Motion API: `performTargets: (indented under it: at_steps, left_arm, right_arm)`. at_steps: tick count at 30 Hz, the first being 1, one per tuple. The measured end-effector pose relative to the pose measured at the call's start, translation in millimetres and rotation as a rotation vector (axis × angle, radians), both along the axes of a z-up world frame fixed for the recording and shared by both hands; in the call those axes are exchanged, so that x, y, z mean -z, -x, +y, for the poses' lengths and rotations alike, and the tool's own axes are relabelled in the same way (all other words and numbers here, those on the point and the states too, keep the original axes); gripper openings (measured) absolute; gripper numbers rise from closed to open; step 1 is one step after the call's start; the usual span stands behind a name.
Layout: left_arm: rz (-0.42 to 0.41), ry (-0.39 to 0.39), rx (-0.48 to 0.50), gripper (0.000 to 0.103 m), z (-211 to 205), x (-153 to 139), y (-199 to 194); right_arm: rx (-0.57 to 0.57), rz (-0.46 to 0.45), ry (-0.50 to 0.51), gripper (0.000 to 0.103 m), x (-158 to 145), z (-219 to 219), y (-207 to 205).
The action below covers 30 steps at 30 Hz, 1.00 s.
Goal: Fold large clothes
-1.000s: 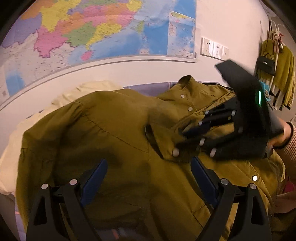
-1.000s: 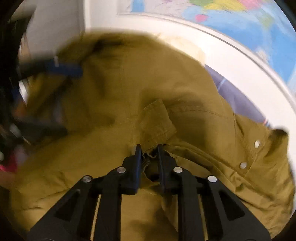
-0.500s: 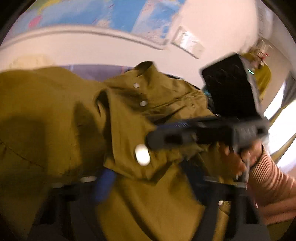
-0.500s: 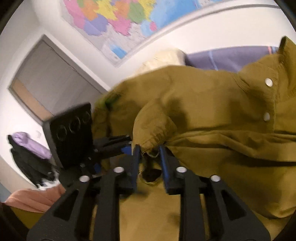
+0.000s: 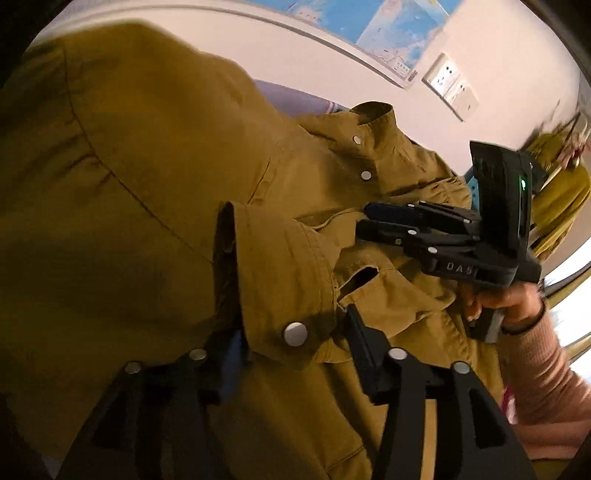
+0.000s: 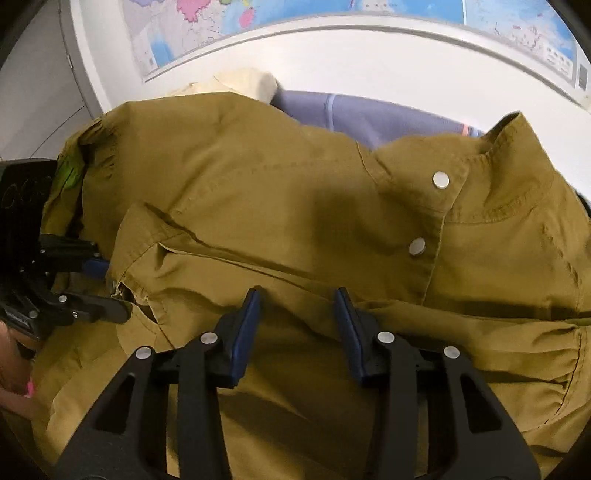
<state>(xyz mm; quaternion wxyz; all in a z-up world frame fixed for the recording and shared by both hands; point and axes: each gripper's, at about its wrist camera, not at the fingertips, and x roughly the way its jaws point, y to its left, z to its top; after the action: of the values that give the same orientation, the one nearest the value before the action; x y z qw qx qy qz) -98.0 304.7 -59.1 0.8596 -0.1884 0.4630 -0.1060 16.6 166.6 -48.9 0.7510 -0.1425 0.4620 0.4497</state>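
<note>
An olive jacket (image 5: 166, 184) with metal snaps lies spread out and fills both views (image 6: 295, 184). One sleeve is folded across its front. The sleeve's cuff (image 5: 288, 280), with a snap on it, sits between the fingers of my left gripper (image 5: 291, 325). The jaws are opening, with a dark gap between the right finger and the cloth. The right wrist view shows that left gripper (image 6: 110, 288) at the left edge, either side of the cuff (image 6: 147, 240). My right gripper (image 6: 297, 295) hovers over the jacket front, jaws opening and empty. It shows side-on in the left wrist view (image 5: 365, 221).
A wall map (image 6: 332, 14) and wall sockets (image 5: 450, 88) are behind. Purple-grey bedding (image 6: 369, 114) and a cream cloth (image 6: 243, 81) lie beyond the jacket. Yellow-green clothes (image 5: 561, 192) hang at the right. A hand in a pink sleeve (image 5: 535, 350) holds the right gripper.
My right gripper let go of the cuff it pinched and opened. My left gripper came down around that cuff and its jaws narrowed. Both views rolled and dropped.
</note>
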Motion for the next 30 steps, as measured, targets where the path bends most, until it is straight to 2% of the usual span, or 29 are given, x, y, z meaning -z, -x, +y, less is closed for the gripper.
performTargets:
  at_steps: [1, 2, 3, 4, 5, 7, 8, 9, 12, 14, 16, 17, 19, 20, 21, 22, 24, 26, 28, 30]
  left_arm:
    - [-0.011, 0.009, 0.003, 0.06, 0.8, -2.5, 0.5]
    - [-0.025, 0.001, 0.007, 0.065, 0.4, -6.0, 1.0]
    - [-0.034, -0.014, 0.008, 0.065, 0.3, -7.5, 1.6]
    - [-0.041, -0.037, 0.006, 0.063, -1.6, -8.5, -0.3]
    - [-0.045, -0.065, 0.008, 0.054, -3.8, -9.6, -2.7]
    - [-0.034, -0.103, 0.007, 0.045, -7.3, -9.4, -8.7]
    - [-0.04, -0.124, 0.005, 0.043, -10.2, -11.6, -12.2]
    - [-0.054, -0.143, 0.005, 0.043, -11.9, -14.2, -12.5]
    - [-0.093, -0.229, -0.015, 0.044, -14.7, -19.6, -14.0]
    - [-0.092, -0.278, -0.03, 0.057, -16.9, -19.5, -19.9]
    - [-0.096, -0.314, -0.03, 0.061, -18.8, -20.4, -21.4]
    - [-0.098, -0.326, -0.035, 0.067, -17.9, -23.4, -18.5]
    - [-0.122, -0.34, -0.068, 0.074, -13.4, -33.0, -9.4]
    - [-0.14, -0.353, -0.077, 0.077, -12.6, -38.2, -3.2]
    - [-0.159, -0.376, -0.088, 0.08, -7.0, -47.3, 11.3]
    - [-0.182, -0.388, -0.103, 0.086, -0.8, -56.6, 25.2]
    - [-0.238, -0.422, -0.14, 0.087, 10.8, -73.6, 53.7]
    - [-0.263, -0.504, -0.22, 0.089, 26.8, -87.1, 83.4]
    - [-0.27, -0.566, -0.279, 0.089, 39.9, -94.1, 107.2]
    - [-0.251, -0.613, -0.343, 0.09, 53.4, -95.8, 124.8]
  right_arm:
    - [-0.007, -0.018, -0.014, 0.045, -5.4, -0.9, 1.4]
    - [-0.014, -0.052, -0.014, 0.053, -9.9, -1.2, 3.5]
    - [-0.019, -0.09, 0.003, 0.062, -11.9, -1.2, 6.3]
    - [-0.036, -0.115, 0.032, 0.062, -10.7, 2.2, 8.8]
    - [-0.056, -0.132, 0.063, 0.062, -7.3, 7.0, 10.6]
    - [-0.096, -0.185, 0.158, 0.047, 4.0, 18.3, 16.5]
    - [-0.1, -0.204, 0.175, 0.031, 5.4, 19.4, 17.7]
    - [-0.099, -0.214, 0.177, 0.004, 3.5, 20.3, 17.2]
    - [-0.025, -0.23, 0.142, 0.004, -8.2, 13.6, 8.1]
    - [0.017, -0.202, 0.135, 0.006, -6.8, 11.0, 1.5]
    - [0.033, -0.195, 0.172, 0.009, 0.7, 10.0, -1.5]
    - [0.033, -0.189, 0.19, 0.011, 5.5, 11.3, -0.7]
    - [0.051, -0.176, 0.158, 0.019, -0.4, 9.0, 1.9]
    - [0.062, -0.162, 0.123, 0.03, -6.9, 5.4, 3.7]
    - [0.072, -0.161, 0.09, 0.035, -14.0, 2.4, 7.0]
    - [0.064, -0.172, 0.058, 0.036, -23.3, -0.8, 13.6]
    - [0.014, -0.167, 0.017, 0.036, -35.4, 0.9, 26.6]
    - [-0.069, -0.147, -0.006, 0.035, -38.9, 9.3, 44.6]
    - [-0.134, -0.123, 0.015, 0.035, -29.9, 23.6, 57.0]
    - [-0.148, -0.116, 0.058, 0.036, -16.3, 34.4, 61.4]
